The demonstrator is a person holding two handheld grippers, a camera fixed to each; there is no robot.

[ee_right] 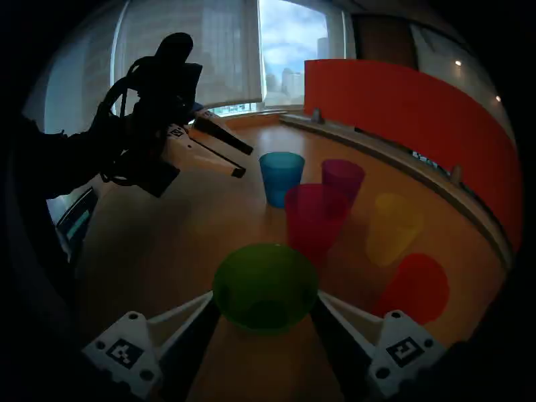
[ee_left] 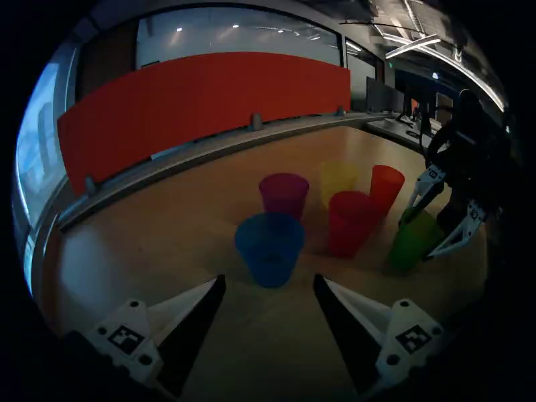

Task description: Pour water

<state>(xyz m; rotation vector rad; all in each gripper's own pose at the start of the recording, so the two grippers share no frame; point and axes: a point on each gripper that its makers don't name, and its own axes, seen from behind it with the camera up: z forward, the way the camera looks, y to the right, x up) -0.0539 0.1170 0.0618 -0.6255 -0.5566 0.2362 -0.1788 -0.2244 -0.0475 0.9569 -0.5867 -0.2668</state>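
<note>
Several coloured plastic cups stand on a wooden table (ee_left: 147,234). My left gripper (ee_left: 268,289) is open just short of the blue cup (ee_left: 269,248), with nothing between its fingers. Behind the blue cup are a purple cup (ee_left: 285,194), a red cup (ee_left: 350,222), a yellow cup (ee_left: 338,179) and an orange cup (ee_left: 386,187). At the right, my right gripper (ee_left: 417,236) is shut on a tilted green cup (ee_left: 412,242). In the right gripper view the green cup (ee_right: 266,287) sits between the fingers of the right gripper (ee_right: 266,305), its mouth towards the camera. The left gripper (ee_right: 246,163) hovers near the blue cup (ee_right: 281,176).
A long red partition (ee_left: 201,100) runs along the table's far edge behind a grey rail. Windows (ee_right: 288,53) lie beyond the table in the right gripper view. A person's dark arm and hand (ee_right: 80,154) hold the left gripper. Bare wood (ee_right: 154,234) lies between the two grippers.
</note>
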